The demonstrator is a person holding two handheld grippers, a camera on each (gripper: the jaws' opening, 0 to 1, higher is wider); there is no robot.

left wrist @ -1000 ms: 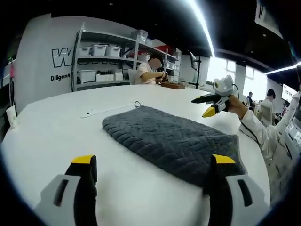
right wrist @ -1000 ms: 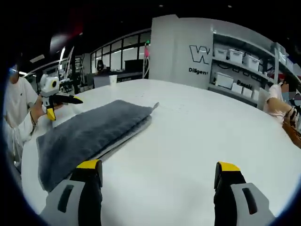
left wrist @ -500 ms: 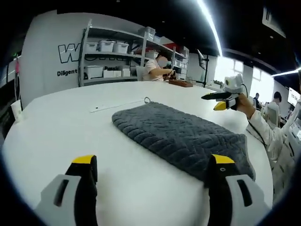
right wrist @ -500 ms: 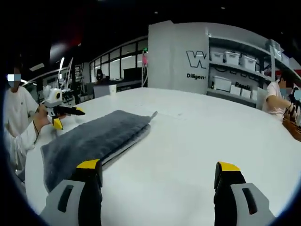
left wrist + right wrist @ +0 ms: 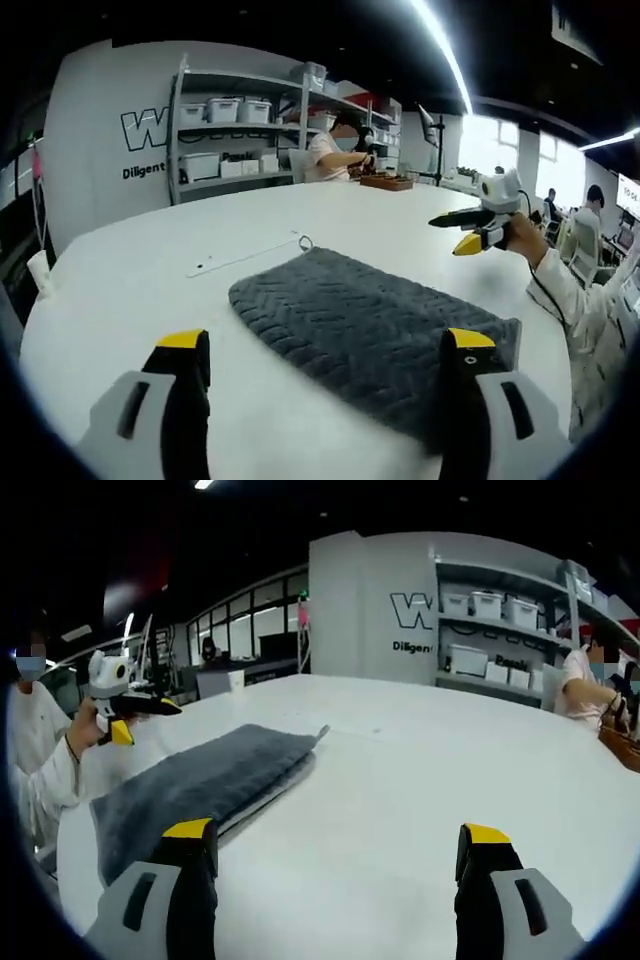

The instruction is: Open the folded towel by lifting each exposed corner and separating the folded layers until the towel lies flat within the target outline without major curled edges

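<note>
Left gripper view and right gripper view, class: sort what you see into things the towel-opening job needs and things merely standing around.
Job:
grey folded towel
left gripper, open
right gripper, open
white table

Standing around:
storage shelves
plastic bins
wooden tray
seated person at the shelves

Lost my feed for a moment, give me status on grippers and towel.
Both grippers open, held above the table, touching nothing. Towel folded, flat on the table, no corner lifted yet. Nothing on the towel or in the way.
</note>
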